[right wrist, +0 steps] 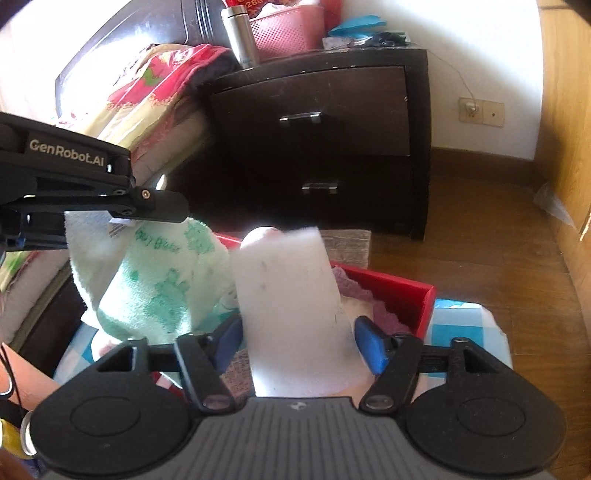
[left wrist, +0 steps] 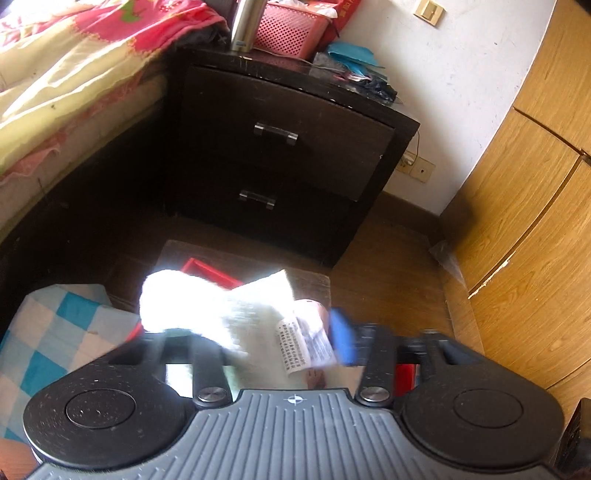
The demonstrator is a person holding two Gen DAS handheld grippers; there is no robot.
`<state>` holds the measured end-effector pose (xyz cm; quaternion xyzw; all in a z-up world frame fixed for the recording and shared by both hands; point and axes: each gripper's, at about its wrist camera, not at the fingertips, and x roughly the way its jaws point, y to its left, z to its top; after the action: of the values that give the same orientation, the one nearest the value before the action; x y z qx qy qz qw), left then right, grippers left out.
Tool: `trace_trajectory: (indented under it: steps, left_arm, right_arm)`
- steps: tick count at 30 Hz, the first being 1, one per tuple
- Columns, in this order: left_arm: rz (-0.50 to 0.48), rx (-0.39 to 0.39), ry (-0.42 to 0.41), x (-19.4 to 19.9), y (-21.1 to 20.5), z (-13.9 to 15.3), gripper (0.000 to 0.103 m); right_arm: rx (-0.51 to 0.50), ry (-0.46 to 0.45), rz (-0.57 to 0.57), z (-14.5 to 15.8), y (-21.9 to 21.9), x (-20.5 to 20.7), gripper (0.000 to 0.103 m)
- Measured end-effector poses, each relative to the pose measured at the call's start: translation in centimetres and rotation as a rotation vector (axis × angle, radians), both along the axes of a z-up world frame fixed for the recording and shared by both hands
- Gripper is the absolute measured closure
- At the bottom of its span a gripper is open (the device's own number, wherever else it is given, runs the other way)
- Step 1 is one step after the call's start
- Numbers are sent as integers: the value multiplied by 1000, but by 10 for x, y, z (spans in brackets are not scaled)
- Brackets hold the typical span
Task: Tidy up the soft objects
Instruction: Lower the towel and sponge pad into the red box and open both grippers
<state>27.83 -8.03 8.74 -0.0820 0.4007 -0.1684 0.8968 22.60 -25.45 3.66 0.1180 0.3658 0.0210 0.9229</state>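
Observation:
In the left wrist view a white and green towel (left wrist: 207,306) with a printed label (left wrist: 303,343) lies between the fingers of my left gripper (left wrist: 255,339). The jaws stand apart, only the right blue pad (left wrist: 343,339) shows, and the towel is blurred. The right wrist view shows the same towel (right wrist: 155,280) hanging under the left gripper's fingers (right wrist: 162,206). My right gripper (right wrist: 301,343) has a white foam block (right wrist: 291,295) upright between its blue pads, which stand at its sides without squeezing it. Both are over a red box (right wrist: 406,291) holding purple cloth (right wrist: 354,291).
The red box sits on blue and white checked cloth (right wrist: 461,317). A dark two-drawer nightstand (left wrist: 295,147) stands behind, with a steel flask (left wrist: 245,22) and a pink basket (left wrist: 291,29) on top. The bed (left wrist: 55,92) is left, a wooden wardrobe (left wrist: 535,221) right.

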Motion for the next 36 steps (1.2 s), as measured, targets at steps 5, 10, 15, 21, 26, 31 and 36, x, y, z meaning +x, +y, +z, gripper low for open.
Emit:
trace_trajectory:
  steps: [5,10,15,21,26,31,36]
  left_arm:
    - [18,32,-17,-6,0,5,33]
    - [15,39,-22,-18,7,11,31]
    - [-32,147,-67,-15,-14,12,34]
    - [-43,102,-93,-7,-37,21,27]
    - [-68,317,-201,-7,-63,21,21]
    - [-168,475,-51,1,-76,-2,16]
    - [-90,248,11,-4,-38,9,14]
  right_arm:
    - [5,-7,-11,3,-2,-2,42]
    - [16,1,-34,10,-6,-8,42]
    - [13,-11,-28,24,-5,-28,42]
    - [-22,-11,-7,24,-8,-39,42]
    - [6,-10,-22,19,-24,-35,42]
    - [24,-10,-34,17,-31,-33,42]
    - [24,-9,-34,17,-30,-35,42]
